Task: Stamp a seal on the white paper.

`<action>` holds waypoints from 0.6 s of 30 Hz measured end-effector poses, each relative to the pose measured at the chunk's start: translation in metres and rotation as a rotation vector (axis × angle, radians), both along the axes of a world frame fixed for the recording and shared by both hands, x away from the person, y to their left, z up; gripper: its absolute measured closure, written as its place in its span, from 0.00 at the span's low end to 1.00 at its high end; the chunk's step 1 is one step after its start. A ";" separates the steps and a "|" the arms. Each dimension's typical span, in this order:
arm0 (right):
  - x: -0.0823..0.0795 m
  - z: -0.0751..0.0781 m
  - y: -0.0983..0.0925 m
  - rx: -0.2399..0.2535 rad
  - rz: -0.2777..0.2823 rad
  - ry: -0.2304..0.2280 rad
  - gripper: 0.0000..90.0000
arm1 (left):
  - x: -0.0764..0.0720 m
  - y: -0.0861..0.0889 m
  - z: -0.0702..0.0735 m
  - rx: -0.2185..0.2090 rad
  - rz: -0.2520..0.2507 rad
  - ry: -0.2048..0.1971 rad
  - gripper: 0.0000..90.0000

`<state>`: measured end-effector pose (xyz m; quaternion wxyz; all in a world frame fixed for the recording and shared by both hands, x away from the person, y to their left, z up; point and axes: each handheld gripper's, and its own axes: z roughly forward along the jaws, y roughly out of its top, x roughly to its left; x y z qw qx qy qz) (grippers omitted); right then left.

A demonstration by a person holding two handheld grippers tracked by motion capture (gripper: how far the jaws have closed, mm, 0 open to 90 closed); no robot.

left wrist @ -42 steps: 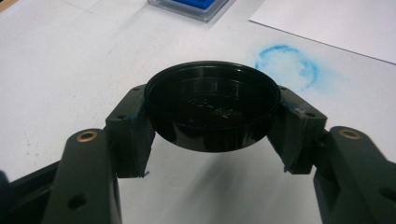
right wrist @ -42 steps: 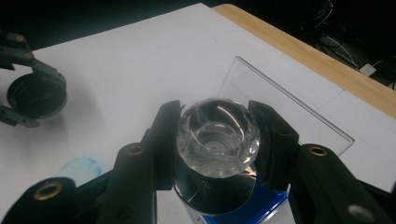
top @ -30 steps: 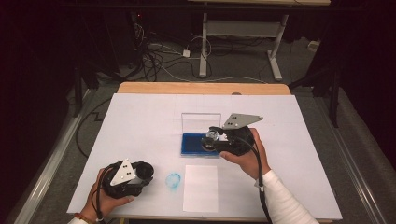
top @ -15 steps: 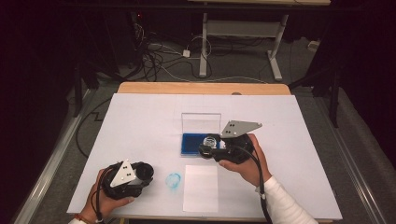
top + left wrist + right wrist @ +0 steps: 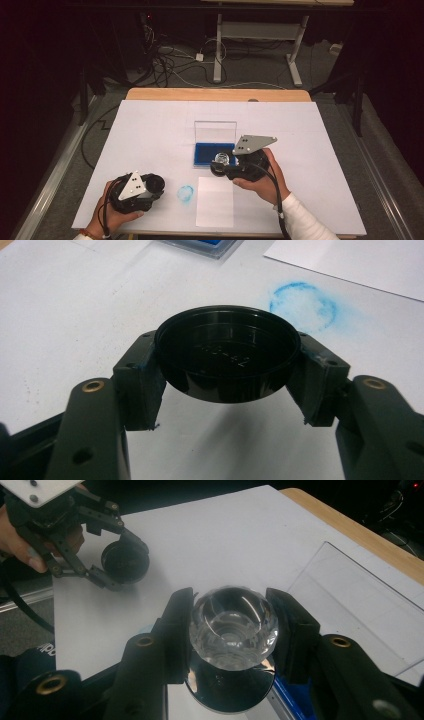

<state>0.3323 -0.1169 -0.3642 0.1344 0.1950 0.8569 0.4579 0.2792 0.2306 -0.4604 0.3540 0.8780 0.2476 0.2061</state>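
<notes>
The left tool (image 5: 155, 186) pinches a round black lid (image 5: 227, 352), hollow side up, just left of the blue ring stain (image 5: 186, 193) on the counter (image 5: 150, 130). The right tool (image 5: 220, 167) clamps a clear faceted glass jar (image 5: 233, 626) at the front edge of the blue case (image 5: 214, 153); it has drawn slightly toward the person since a second ago.

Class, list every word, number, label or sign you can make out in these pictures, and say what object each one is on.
Raised characters inside the round black plastic lid held by the left gripper: too faint to read; possibly ending "42".
White letters on a dark object at the bottom left edge of the right gripper view: cut off and blurred, unreadable.
Clear faceted glass stamp, blue ink pad case, white paper sheet: no text.
</notes>
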 end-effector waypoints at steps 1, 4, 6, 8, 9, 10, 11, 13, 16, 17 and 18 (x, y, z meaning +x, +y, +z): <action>-0.001 0.000 0.000 -0.002 0.000 0.001 0.63 | 0.000 0.000 0.000 0.002 0.001 0.000 0.41; -0.003 -0.002 0.001 -0.005 0.012 0.003 0.63 | 0.000 -0.001 0.000 0.004 -0.002 0.000 0.41; -0.005 -0.003 0.001 -0.007 0.014 0.006 0.63 | 0.000 -0.001 0.000 0.003 -0.002 0.001 0.41; -0.007 -0.004 0.002 -0.010 0.020 0.009 0.63 | 0.000 -0.001 0.000 0.001 -0.002 0.003 0.41; -0.008 -0.004 0.002 -0.010 0.021 0.007 0.63 | 0.000 -0.001 0.000 -0.001 -0.001 0.004 0.41; -0.009 -0.005 0.003 -0.011 0.027 0.009 0.63 | 0.000 -0.001 -0.001 0.000 -0.002 0.004 0.41; -0.011 -0.006 0.003 -0.013 0.026 0.004 0.63 | 0.000 -0.001 -0.001 0.000 -0.002 0.006 0.41; -0.014 -0.008 0.004 -0.011 0.013 -0.007 0.63 | 0.001 -0.002 -0.001 0.001 -0.002 0.006 0.41; -0.017 -0.013 0.005 -0.006 0.021 -0.004 0.63 | 0.001 -0.002 -0.001 0.003 -0.003 0.006 0.41; -0.017 -0.015 0.005 -0.006 0.027 0.002 0.63 | 0.001 -0.002 -0.001 0.003 -0.003 0.006 0.41; -0.019 -0.017 0.007 -0.014 0.032 0.006 0.63 | 0.001 -0.002 -0.001 0.003 -0.003 0.007 0.41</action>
